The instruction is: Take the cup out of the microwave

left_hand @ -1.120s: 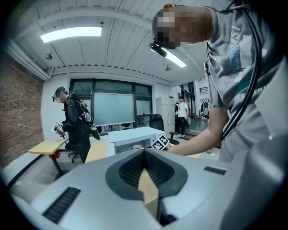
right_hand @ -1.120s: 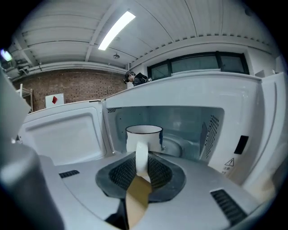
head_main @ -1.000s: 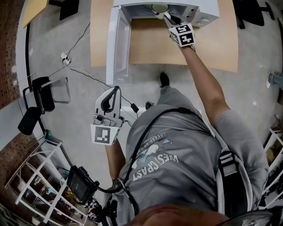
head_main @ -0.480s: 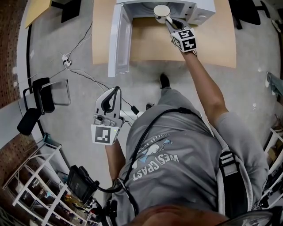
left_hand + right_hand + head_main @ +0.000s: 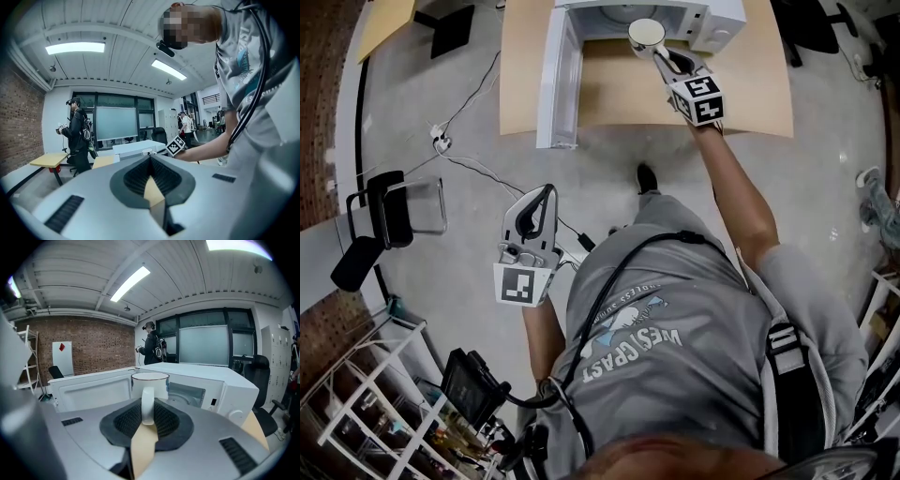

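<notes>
Plainly, shirt (image 5: pixel 675 375) reads "WEST COAST"; right gripper (image 5: pixel 146 420) pinches white cup (image 5: pixel 150 380) by its handle (cup just beyond, before microwave (image 5: pixel 712 14)); left gripper (image 5: pixel 151 173) closed

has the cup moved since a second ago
Yes. The cup, held by its handle in the right gripper, has come out of the microwave toward the person.

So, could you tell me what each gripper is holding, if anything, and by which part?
The right gripper holds the white cup by its handle, pinched between its jaws. The left gripper holds nothing; its jaws are together.
</notes>
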